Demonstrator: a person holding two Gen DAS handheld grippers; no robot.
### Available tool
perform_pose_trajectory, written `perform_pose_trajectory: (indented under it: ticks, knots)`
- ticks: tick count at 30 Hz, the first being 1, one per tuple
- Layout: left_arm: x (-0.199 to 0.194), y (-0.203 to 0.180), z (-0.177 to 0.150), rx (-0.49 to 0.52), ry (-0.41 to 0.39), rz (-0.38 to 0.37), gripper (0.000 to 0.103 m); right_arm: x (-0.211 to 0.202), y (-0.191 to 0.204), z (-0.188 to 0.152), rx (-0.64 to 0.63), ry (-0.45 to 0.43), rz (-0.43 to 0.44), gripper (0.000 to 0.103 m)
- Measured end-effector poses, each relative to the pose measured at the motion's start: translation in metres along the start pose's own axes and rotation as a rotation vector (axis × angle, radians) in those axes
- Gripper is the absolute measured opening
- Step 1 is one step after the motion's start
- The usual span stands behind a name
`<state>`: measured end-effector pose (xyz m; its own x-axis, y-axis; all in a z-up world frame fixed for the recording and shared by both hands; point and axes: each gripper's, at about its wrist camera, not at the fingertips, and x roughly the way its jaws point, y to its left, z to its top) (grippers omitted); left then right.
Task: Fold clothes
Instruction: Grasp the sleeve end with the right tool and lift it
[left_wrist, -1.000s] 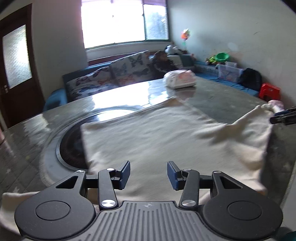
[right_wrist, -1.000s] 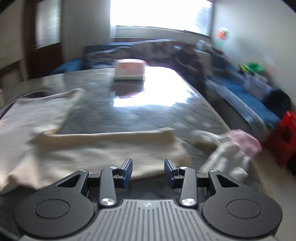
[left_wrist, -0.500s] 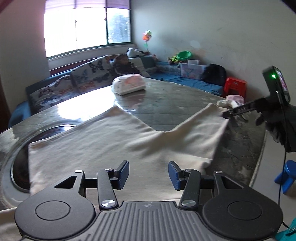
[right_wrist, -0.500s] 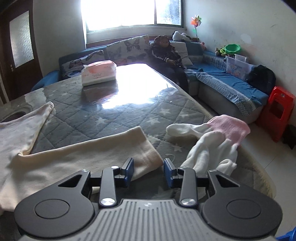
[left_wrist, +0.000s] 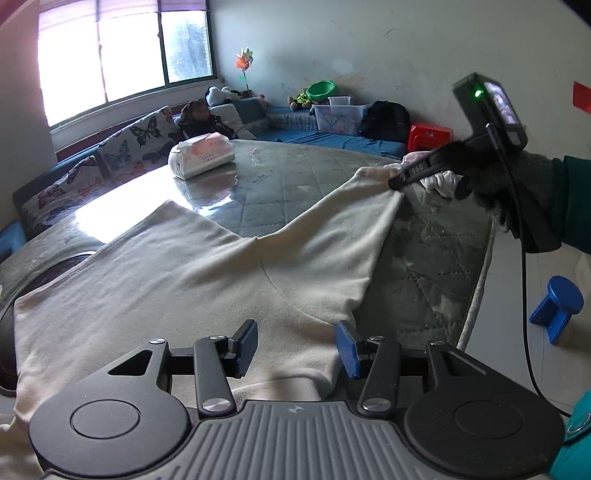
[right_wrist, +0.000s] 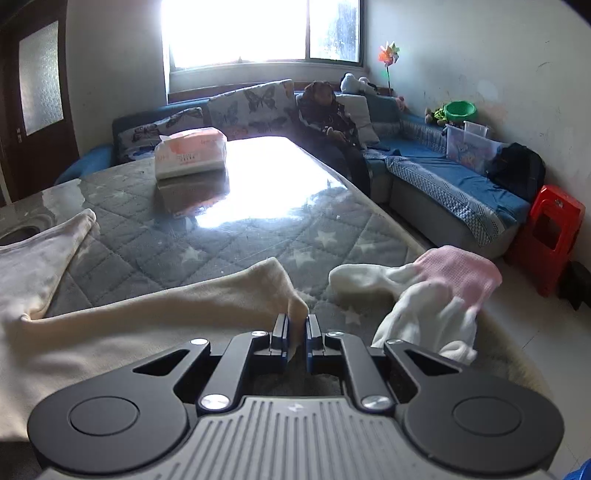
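We see right gripper (right_wrist: 296, 334) pinching cream garment (left_wrist: 177, 273) hem near socks (right_wrist: 424, 295); left gripper (left_wrist: 295, 347) spread above garment.

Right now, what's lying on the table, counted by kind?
Cream garment: 1, its sleeve end pinched in the right gripper.
White and pink garments: 1 heap; separate pieces unclear.
Tissue pack: 1.
Total: 3.

One cream garment (left_wrist: 207, 266), two grippers (left_wrist: 295, 345)
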<state>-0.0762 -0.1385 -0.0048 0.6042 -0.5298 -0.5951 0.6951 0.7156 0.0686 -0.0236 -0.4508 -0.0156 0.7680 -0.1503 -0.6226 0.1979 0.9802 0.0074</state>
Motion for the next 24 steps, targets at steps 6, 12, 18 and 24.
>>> perform_pose_trajectory:
  ticks: [6, 12, 18, 24]
  knots:
    - [-0.005, 0.008, 0.014, -0.014, -0.044, 0.026, 0.050, -0.004, -0.002, 0.002, 0.009, -0.018, 0.011, 0.008]
    - [0.023, -0.004, 0.008, 0.008, 0.010, 0.007, 0.049, -0.003, -0.002, 0.002, 0.016, -0.018, 0.024, 0.008]
    - [0.015, 0.000, 0.008, -0.026, -0.018, 0.017, 0.050, -0.030, 0.002, 0.023, 0.015, -0.090, 0.082, 0.008]
    - [-0.015, 0.029, 0.008, -0.111, -0.075, 0.084, 0.054, -0.071, 0.030, 0.049, -0.057, -0.157, 0.193, 0.008]
